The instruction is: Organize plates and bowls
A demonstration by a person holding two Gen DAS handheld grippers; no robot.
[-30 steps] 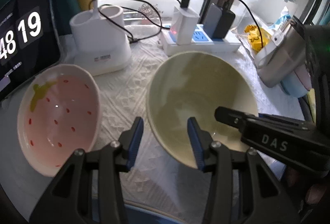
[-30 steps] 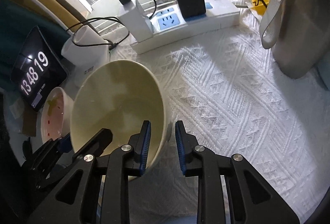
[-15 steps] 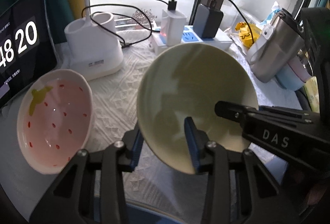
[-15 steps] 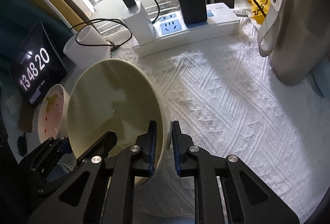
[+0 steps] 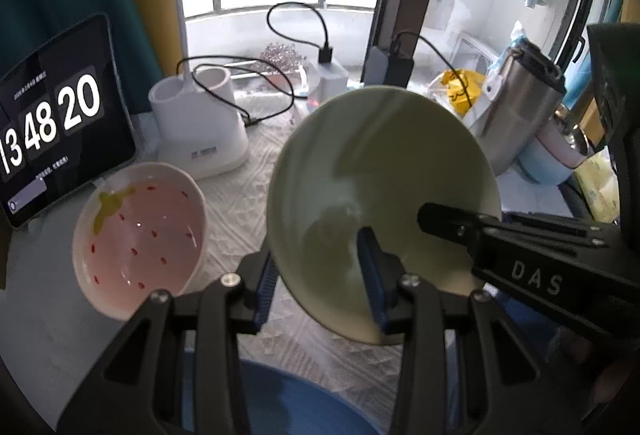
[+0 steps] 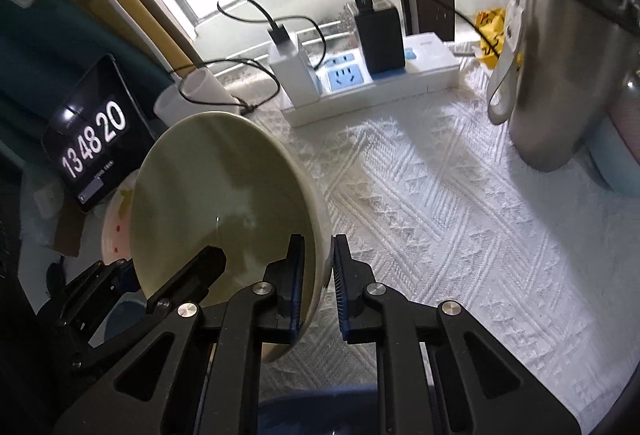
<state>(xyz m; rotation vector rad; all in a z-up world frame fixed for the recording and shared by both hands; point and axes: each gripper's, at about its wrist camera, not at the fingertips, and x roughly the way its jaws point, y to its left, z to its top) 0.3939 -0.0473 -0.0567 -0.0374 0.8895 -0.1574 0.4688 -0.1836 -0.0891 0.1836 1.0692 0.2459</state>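
The green bowl (image 6: 224, 203) is held tilted on edge, its opening facing left, rim clamped by the right hand-held gripper (image 6: 318, 267) and the left hand-held gripper (image 5: 318, 275).

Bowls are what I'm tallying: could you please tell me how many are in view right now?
2. The pale green bowl is held tilted above the cloth by both grippers; the pink strawberry bowl rests on the table beside the clock tablet. Others may be hidden.

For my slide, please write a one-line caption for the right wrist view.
Right gripper clamps the rim of a tilted pale green bowl above the white tablecloth.
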